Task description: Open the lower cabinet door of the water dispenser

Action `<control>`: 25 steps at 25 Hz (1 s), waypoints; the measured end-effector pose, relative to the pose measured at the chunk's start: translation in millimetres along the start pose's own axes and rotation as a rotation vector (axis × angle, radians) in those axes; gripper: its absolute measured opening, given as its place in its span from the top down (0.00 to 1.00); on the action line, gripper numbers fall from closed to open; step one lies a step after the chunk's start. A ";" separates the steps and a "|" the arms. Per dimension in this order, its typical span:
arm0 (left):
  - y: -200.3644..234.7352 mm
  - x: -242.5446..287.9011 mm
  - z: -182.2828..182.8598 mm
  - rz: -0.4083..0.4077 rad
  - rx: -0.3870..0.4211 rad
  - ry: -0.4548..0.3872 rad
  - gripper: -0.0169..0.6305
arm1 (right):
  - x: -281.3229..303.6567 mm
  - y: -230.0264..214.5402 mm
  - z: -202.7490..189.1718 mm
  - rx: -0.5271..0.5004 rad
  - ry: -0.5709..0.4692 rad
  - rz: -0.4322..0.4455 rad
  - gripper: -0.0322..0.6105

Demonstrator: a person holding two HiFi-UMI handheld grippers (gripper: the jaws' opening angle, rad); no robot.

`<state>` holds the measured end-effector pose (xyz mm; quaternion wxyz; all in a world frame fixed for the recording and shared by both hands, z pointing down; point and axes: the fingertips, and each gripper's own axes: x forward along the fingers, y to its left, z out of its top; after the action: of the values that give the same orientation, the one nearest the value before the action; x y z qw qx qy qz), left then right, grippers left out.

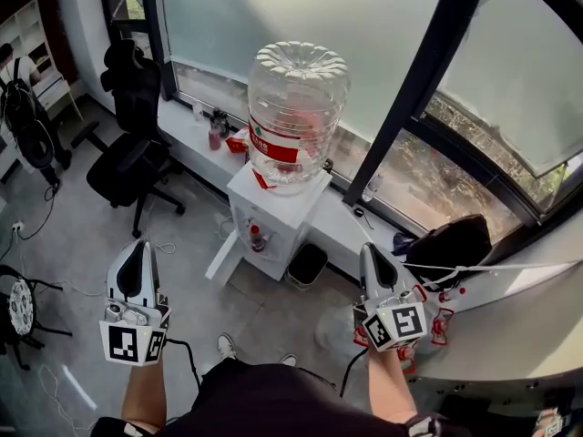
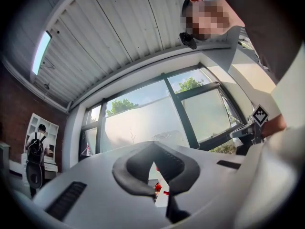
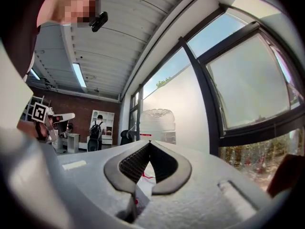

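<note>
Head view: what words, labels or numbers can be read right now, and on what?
Red label on the clear plastic water bottle: print too blurred to read.
Square markers on the left tongs and right tongs: black-and-white patterns, no words.
White water dispenser: no legible text.

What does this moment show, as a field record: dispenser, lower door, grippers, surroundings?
water dispenser: white, big clear bottle on top, by the window
cabinet door: lower one, appears swung open to the view's left
left gripper: fingers together, empty
right gripper: fingers together, empty
contact: neither gripper touches the dispenser
nearby: black office chair, dark bin
</note>
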<state>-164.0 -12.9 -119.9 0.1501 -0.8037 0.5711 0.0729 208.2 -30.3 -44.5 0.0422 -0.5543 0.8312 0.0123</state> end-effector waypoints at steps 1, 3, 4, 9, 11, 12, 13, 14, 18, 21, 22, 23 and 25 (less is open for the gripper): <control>0.4 -2.9 -1.0 0.008 -0.001 0.004 0.96 | -7.0 -4.6 -2.6 0.007 0.005 -0.020 0.94; -1.5 -1.6 -4.7 0.008 -0.003 0.010 0.96 | -14.3 -11.3 -6.6 0.014 0.011 -0.051 0.94; -3.0 1.7 -6.1 0.003 -0.005 0.009 0.96 | -15.0 -13.4 -8.1 0.015 0.011 -0.065 0.94; -8.5 16.4 -6.7 -0.023 -0.018 -0.008 0.96 | -9.7 -12.8 -6.4 0.001 -0.009 -0.096 0.94; -5.9 19.6 -9.4 -0.024 -0.021 -0.009 0.96 | -4.1 -11.5 -5.1 -0.006 -0.014 -0.094 0.94; -3.8 20.6 -11.4 -0.023 -0.021 -0.008 0.96 | -0.9 -11.1 -4.8 -0.010 -0.016 -0.094 0.94; -1.5 21.0 -13.8 -0.021 -0.022 -0.007 0.96 | 2.0 -10.6 -4.9 -0.015 -0.017 -0.093 0.94; 0.8 20.8 -16.5 -0.018 -0.023 -0.003 0.96 | 4.6 -10.1 -5.1 -0.018 -0.018 -0.093 0.94; 7.4 16.7 -28.3 -0.008 -0.022 0.018 0.96 | 14.1 -9.5 -7.1 -0.026 -0.021 -0.098 0.94; 12.6 14.9 -35.8 -0.003 -0.027 0.030 0.96 | 21.2 -7.5 -8.2 -0.031 -0.022 -0.102 0.94; 13.9 14.9 -37.5 -0.003 -0.029 0.033 0.96 | 23.1 -6.4 -8.9 -0.034 -0.020 -0.103 0.94; 14.7 15.1 -39.0 -0.005 -0.030 0.035 0.96 | 24.7 -5.2 -10.0 -0.037 -0.016 -0.103 0.94; 15.9 16.7 -41.8 -0.011 -0.036 0.036 0.96 | 28.3 -3.2 -13.4 -0.044 -0.006 -0.102 0.94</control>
<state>-175.6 -46.2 -87.8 0.1256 -0.8105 0.5681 0.0681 199.6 -58.4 -33.5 0.0330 -0.5969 0.8011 0.0300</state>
